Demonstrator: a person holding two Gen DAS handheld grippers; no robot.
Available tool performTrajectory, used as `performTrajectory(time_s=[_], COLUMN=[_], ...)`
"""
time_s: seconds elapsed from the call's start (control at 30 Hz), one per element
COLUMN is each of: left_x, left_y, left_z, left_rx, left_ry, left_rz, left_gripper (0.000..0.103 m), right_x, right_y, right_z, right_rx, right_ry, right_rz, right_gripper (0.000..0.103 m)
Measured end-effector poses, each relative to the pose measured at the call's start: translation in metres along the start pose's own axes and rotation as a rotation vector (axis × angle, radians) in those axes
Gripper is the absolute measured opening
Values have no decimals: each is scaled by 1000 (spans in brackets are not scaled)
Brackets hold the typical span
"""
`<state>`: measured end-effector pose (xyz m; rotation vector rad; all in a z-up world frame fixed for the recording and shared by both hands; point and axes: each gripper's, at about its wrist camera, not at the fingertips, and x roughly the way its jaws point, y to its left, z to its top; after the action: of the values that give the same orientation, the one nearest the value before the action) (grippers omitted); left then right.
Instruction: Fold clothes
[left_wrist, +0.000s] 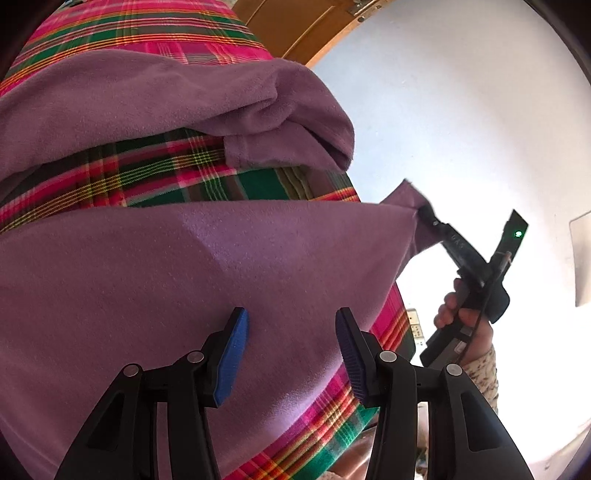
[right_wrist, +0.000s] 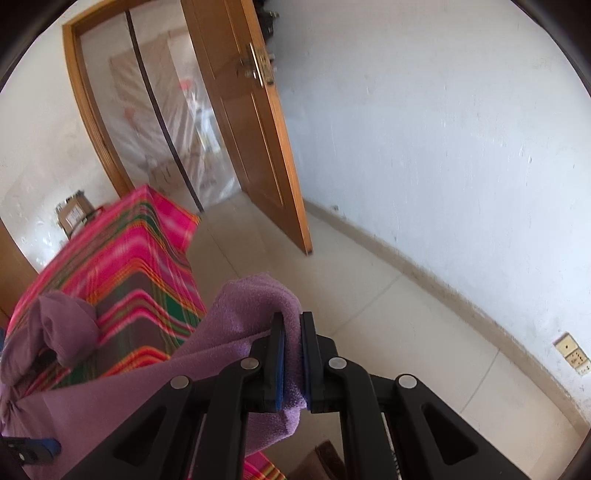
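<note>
A purple fleece garment (left_wrist: 184, 280) lies across a surface covered with a pink and green plaid cloth (left_wrist: 155, 173). Its far part is bunched into a loose roll (left_wrist: 207, 107). My left gripper (left_wrist: 291, 314) hovers over the near, flat part, open, with nothing pinched between its blue pads (left_wrist: 232, 354). My right gripper (right_wrist: 293, 354) is shut on a corner of the purple garment (right_wrist: 255, 306) and holds it off the cloth's right edge. From the left wrist view the right gripper (left_wrist: 424, 214) shows pulling that corner taut, with a hand (left_wrist: 461, 321) on its handle.
The plaid cloth (right_wrist: 122, 266) ends at a drop to a pale tiled floor (right_wrist: 369, 314). A wooden door (right_wrist: 251, 147) stands open against a white wall (right_wrist: 443, 147). A cardboard box (right_wrist: 74, 214) sits past the far end. A socket (right_wrist: 570, 352) is low on the wall.
</note>
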<state>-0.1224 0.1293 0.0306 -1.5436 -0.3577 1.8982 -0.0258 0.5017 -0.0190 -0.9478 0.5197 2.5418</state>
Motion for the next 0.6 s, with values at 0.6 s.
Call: performTrajectory(time_s=[0.6], left_x=[-1], left_y=[-12], left_z=[-16], left_rx=[16], left_ry=[40], left_rz=[-34], left_gripper=[51], right_x=[2], right_y=[-4], right_z=[8], right_rx=[19], right_ry=[15], right_rz=[-23], right_gripper=[8])
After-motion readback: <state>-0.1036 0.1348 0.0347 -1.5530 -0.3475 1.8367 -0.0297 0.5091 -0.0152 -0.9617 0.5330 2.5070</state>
